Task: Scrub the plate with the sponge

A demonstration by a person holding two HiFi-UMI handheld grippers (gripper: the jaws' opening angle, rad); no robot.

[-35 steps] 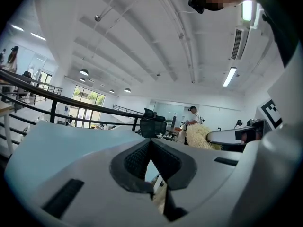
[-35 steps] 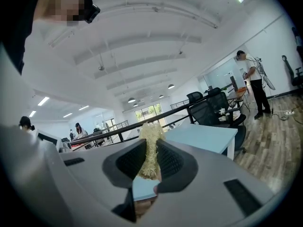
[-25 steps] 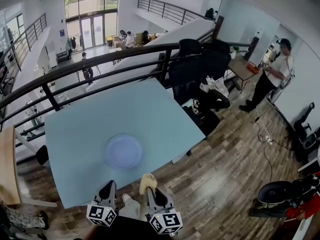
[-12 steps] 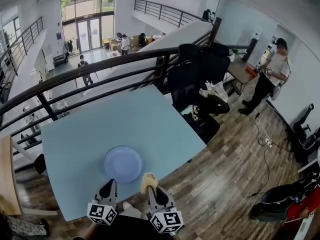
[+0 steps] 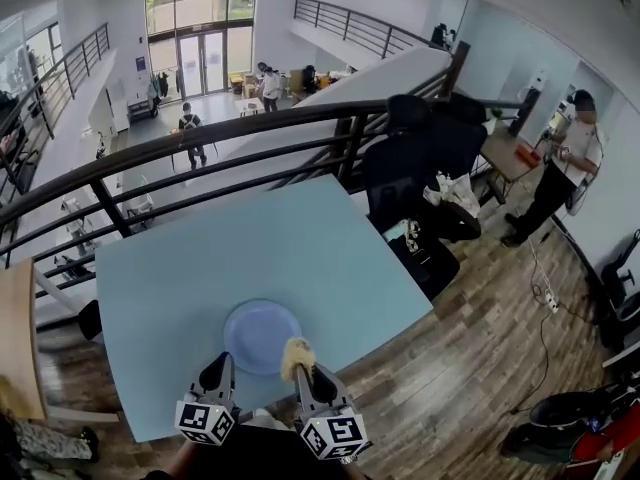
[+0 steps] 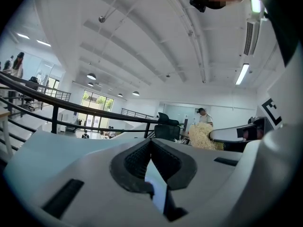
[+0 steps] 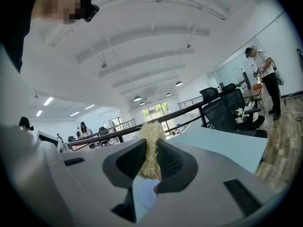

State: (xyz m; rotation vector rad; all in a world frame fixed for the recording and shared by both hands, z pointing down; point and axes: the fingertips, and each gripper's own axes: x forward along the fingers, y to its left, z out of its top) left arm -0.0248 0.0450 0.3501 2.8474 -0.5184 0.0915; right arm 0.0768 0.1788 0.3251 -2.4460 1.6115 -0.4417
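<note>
Pinching the sponge [image 5: 296, 349] so its tuft juts past the jaws, the right gripper [image 5: 306, 373] hovers by the plate [image 5: 258, 333], apparently ready to scrub; the left gripper [image 5: 216, 375], jaws pressed together and empty, hangs alongside.

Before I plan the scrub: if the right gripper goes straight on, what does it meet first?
Probably the plate: the right gripper, shut on the sponge, points over its right rim. Height is unclear; it may pass above.
</note>
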